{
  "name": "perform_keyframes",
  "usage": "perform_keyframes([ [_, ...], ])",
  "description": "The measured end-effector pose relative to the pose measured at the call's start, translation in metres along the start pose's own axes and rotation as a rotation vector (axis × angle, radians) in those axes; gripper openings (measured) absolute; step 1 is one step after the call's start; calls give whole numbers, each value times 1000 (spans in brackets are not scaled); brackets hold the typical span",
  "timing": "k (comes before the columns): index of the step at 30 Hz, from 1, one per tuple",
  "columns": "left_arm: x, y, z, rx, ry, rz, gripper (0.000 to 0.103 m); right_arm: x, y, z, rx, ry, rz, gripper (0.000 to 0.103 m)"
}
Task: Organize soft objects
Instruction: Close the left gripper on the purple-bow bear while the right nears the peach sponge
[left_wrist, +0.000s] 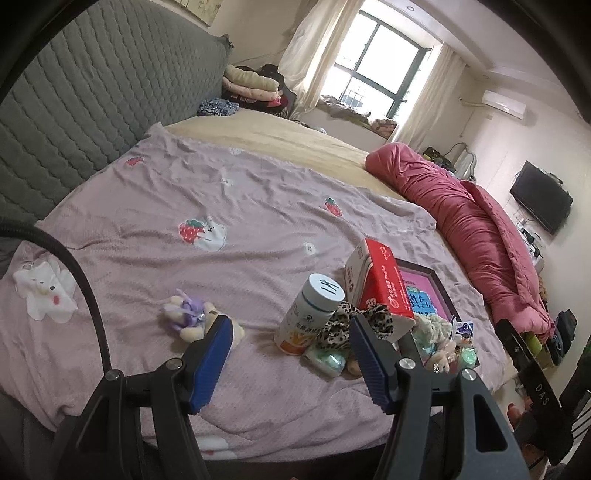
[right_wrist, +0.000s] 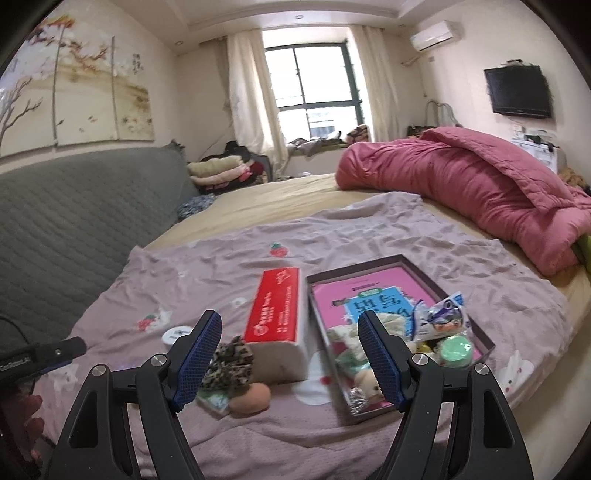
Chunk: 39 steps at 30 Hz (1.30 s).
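I'm between picks, as I read it: both grippers hang over the mauve strawberry-print blanket (left_wrist: 155, 192) with nothing held. My left gripper (left_wrist: 291, 328) has its blue pads spread wide and empty, and my right gripper (right_wrist: 290, 325) is likewise splayed open. The shallow dark-rimmed box with the pink printed bottom (right_wrist: 436, 275) is where the soft things are going; it already holds a pale knitted bundle, a small beige plush doll (right_wrist: 367, 386), a round mint-green puff (right_wrist: 456, 350) and a crinkly printed packet (right_wrist: 439, 319), though the heap is partly hidden behind my right pad, so I may be missing pieces. Still outside, just beside the red-and-white tissue pack (right_wrist: 277, 321), lie the leopard-print fabric scrunchie (right_wrist: 229, 363) and a peach egg-shaped sponge (right_wrist: 249, 404); the small purple-and-cream plush toy (left_wrist: 188, 314) sits well apart by my left pad. Next I'd lower one gripper over the scrunchie, straddle it, and close gently, keeping clear of the white pill bottle (left_wrist: 310, 317).
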<state>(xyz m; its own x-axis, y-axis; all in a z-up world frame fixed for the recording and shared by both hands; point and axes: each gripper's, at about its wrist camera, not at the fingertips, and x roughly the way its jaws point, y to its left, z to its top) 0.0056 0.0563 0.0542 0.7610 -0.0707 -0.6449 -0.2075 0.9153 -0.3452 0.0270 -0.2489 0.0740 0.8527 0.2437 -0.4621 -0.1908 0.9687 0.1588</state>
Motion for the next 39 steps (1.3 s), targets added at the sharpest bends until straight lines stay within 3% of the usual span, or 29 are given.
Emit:
perform_keyframes([
  [7,2,0,-4,8,10,-6,65,4,17,-6,-41,17,29,77],
  [14,13,5,-11,15,37,1,65,23,30,-23,-81,93,56,77],
  [23,44,60,-20,-91,79,52,65,60,37,-48,-112,212,64,77],
  [35,85,119,-18,-169,106,118,65,98,23,-65,-42,318,55,77],
  [39,98,131,-13,-205,101,87,65,112,15,-69,3,360,50,77],
])
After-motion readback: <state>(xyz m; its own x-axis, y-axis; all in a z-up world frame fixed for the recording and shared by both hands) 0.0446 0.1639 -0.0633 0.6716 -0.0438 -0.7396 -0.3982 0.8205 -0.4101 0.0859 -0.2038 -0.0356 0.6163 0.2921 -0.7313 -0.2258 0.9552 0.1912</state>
